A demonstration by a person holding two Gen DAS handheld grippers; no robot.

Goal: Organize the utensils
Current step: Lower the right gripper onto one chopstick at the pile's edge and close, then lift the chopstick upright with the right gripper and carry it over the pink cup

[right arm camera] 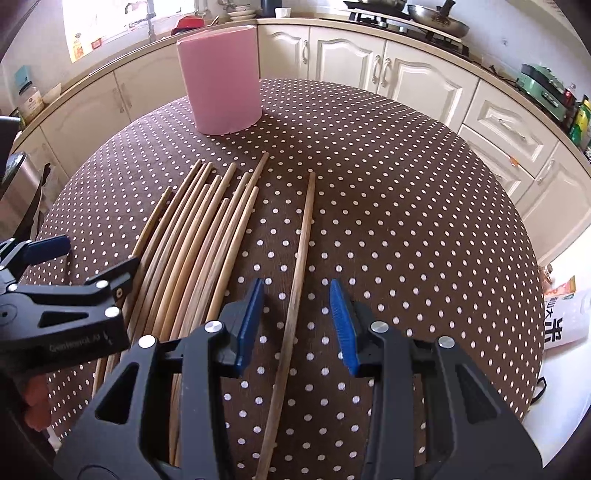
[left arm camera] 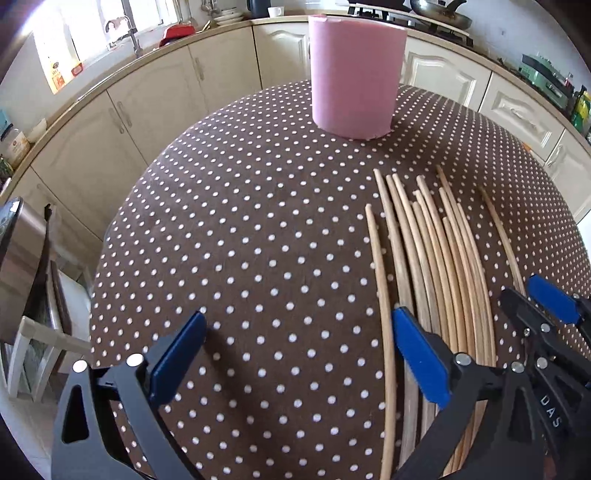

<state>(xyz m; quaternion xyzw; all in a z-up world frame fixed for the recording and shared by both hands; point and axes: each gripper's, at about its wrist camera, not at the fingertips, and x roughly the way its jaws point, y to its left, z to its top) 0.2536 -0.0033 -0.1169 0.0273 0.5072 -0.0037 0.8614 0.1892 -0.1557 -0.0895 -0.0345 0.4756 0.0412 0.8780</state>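
A tall pink cylinder holder (left arm camera: 354,74) (right arm camera: 221,77) stands upright at the far side of the round dotted table (left arm camera: 258,240) (right arm camera: 406,203). Several wooden chopsticks (left arm camera: 439,258) (right arm camera: 192,243) lie side by side in a loose bundle. My left gripper (left arm camera: 299,354) (right arm camera: 85,266) is open wide above the cloth, the bundle's leftmost chopstick (left arm camera: 380,288) lying just inside its right pad. A single chopstick (right arm camera: 301,266) lies apart, right of the bundle. My right gripper (right arm camera: 297,321) (left arm camera: 532,299) straddles it, jaws narrow, pads clear of it on both sides.
Cream kitchen cabinets (right arm camera: 406,70) curve behind the table, with a sink and window at far left and a stove with a pan (right arm camera: 436,14) at far right. A steel bin (left arm camera: 18,258) and a white chair (left arm camera: 37,343) stand left; a printed bag (right arm camera: 565,317) lies right.
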